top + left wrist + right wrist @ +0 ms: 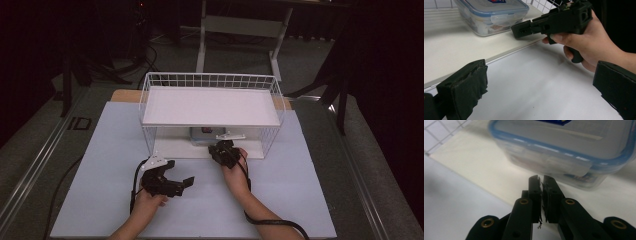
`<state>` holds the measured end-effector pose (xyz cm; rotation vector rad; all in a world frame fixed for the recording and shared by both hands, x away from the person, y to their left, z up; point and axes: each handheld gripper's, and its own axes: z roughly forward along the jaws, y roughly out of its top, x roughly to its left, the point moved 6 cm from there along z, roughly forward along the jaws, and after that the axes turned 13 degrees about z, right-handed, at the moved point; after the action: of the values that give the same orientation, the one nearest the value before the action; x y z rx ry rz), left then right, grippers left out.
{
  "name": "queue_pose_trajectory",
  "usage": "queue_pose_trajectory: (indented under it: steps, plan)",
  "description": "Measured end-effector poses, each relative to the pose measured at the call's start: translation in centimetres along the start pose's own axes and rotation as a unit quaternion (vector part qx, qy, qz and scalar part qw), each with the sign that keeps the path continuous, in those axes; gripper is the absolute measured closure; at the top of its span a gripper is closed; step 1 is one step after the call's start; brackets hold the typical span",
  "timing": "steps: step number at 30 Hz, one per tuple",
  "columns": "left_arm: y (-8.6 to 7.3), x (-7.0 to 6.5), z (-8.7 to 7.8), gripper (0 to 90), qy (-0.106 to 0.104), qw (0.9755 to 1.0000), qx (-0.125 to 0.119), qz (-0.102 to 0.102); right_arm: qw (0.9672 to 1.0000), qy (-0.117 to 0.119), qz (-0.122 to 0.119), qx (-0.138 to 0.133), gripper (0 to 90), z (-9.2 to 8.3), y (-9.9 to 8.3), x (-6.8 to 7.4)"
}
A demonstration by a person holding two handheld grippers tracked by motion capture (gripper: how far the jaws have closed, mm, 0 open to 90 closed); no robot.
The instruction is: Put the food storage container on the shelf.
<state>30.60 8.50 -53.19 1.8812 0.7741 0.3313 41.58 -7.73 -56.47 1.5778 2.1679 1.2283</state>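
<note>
The right gripper [541, 180], jaws nearly clenched on nothing, is pointed at the clear box [564, 150] under the wire shelf [210, 107]; the left gripper [175, 184] is held released.

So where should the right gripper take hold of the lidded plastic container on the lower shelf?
Probably the container by its near latch flap, approached level from the shelf's open front. That flap juts toward the right gripper, whose jaws, nearly together, would need opening first.

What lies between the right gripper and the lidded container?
Nothing: in the right gripper view, bare shelf separates the right gripper from the container.
</note>
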Motion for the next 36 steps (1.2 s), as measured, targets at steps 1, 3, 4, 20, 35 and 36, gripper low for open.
queue_pose_trajectory:
  steps: [1, 3, 4, 20, 35, 36]
  plan:
    - [0.0, 0.0, 0.0, 0.4, -0.002, 1.0, -0.002, 0.001, 1.0, 0.008, -0.003, -0.001, 83.0, -0.4, -0.3, 0.4]
    - [0.1, -0.1, 0.0, 0.4, -0.004, 0.9999, -0.005, 0.01, 0.9998, 0.008, -0.013, -0.008, 79.3, -1.0, -0.5, 0.6]
    - [0.2, -0.2, 0.1, 0.3, -0.008, 0.9998, -0.01, 0.018, 0.9998, 0.012, -0.009, -0.015, 78.6, -1.4, -0.6, 0.6]
    - [1.9, -0.4, 0.0, 0.3, -0.034, 0.9981, -0.031, 0.04, 0.9947, 0.092, -0.013, -0.043, 19.8, -6.7, -1.1, 1.0]
    - [2.7, -1.6, -2.0, 0.4, -0.054, 0.9962, -0.041, 0.055, 0.9909, 0.112, -0.044, -0.059, 15.7, -11.1, -2.4, 0.6]
    - [2.6, -1.5, -2.2, 0.4, -0.055, 0.9963, -0.04, 0.054, 0.9913, 0.111, -0.043, -0.055, 15.9, -11.3, -2.6, 0.5]
